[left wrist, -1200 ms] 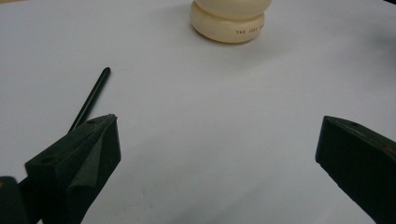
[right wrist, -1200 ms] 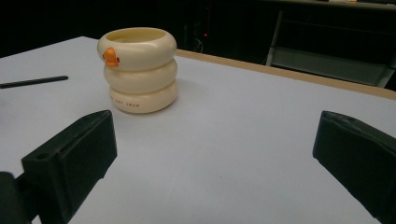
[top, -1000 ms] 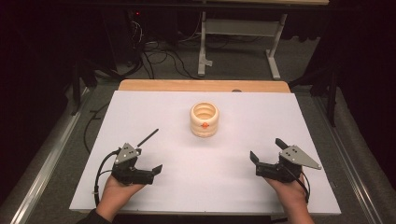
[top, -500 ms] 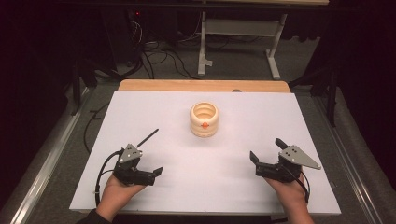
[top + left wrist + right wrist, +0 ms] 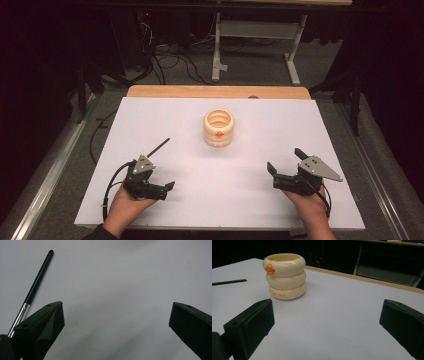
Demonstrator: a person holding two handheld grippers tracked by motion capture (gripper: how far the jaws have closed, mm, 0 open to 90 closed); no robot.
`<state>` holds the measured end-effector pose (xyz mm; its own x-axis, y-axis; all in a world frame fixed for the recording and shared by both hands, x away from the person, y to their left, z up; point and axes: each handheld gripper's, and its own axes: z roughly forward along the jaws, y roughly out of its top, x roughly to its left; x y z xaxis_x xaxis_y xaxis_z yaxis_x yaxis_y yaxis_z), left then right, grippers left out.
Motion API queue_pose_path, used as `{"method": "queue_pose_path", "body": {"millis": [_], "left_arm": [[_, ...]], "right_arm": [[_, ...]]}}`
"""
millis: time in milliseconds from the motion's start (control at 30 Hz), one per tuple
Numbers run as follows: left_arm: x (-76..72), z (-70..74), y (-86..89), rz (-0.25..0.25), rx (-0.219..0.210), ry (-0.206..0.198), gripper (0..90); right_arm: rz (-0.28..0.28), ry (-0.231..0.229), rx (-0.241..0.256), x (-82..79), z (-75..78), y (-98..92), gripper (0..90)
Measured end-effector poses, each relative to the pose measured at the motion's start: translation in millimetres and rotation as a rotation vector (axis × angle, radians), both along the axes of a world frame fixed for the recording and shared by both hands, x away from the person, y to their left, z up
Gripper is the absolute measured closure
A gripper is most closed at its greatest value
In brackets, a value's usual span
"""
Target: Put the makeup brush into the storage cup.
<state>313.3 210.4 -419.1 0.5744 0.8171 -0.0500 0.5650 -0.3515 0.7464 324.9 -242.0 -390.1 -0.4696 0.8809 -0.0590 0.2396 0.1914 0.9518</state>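
A thin black stick with a shiny silver band [image 5: 35, 286], like a brush or pen, lies flat on the white table top [image 5: 240, 200]. It sits on the person's left side, just past the left gripper [image 5: 159, 189] and touching nothing else. In the left gripper view the stick runs up from beside the left-hand jaw, slanting away.

The left gripper is spread wide and holds nothing. The right gripper [image 5: 286, 166] is wide open too, with empty jaws, and it rests near the table's front edge, well apart from the stick.

Near the middle of the table stands a cream pot made of three fat rings stacked up, with a little orange beak on it [image 5: 218, 128]. Its top is open. It is well apart from both grippers and from the stick.

The job now looks like picking up the stick. To do it well, the left gripper should slide over until the stick lies between its jaws, not beside them. The jaws should cross the stick, not run along it. Go low, close to the table, because the stick is thin and could roll away. Squeeze slowly near the middle so it does not tip.
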Motion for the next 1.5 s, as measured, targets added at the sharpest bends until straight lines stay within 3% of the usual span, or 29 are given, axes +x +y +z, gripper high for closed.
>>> {"method": "queue_pose_path", "body": {"millis": [300,467,767,933,1100,1500], "left_arm": [[1.4,1.2,3.0,0.012,0.010,0.024,0.5],[5.0,3.0,7.9,0.028,0.029,0.070,0.6],[8.7,16.2,4.6,0.024,0.063,0.116,0.6],[15.3,29.1,3.0,0.005,0.106,0.165,0.7],[22.1,37.8,4.1,-0.002,0.151,0.185,0.9],[43.4,40.6,14.5,-0.022,0.199,0.272,5.5]], "right_arm": [[-0.004,-0.016,-0.006,-1.2,-1.8,1.8,1.1],[-0.008,-0.023,-0.015,-2.3,-1.9,2.8,1.1],[0.000,-0.008,-0.011,-0.5,-3.8,2.1,1.1],[0.004,-0.009,-0.004,-0.7,-3.1,3.4,1.1],[0.010,-0.013,-0.005,-0.4,-2.6,3.6,1.1],[0.015,-0.014,-0.006,-2.0,-2.2,6.0,1.1]]}}
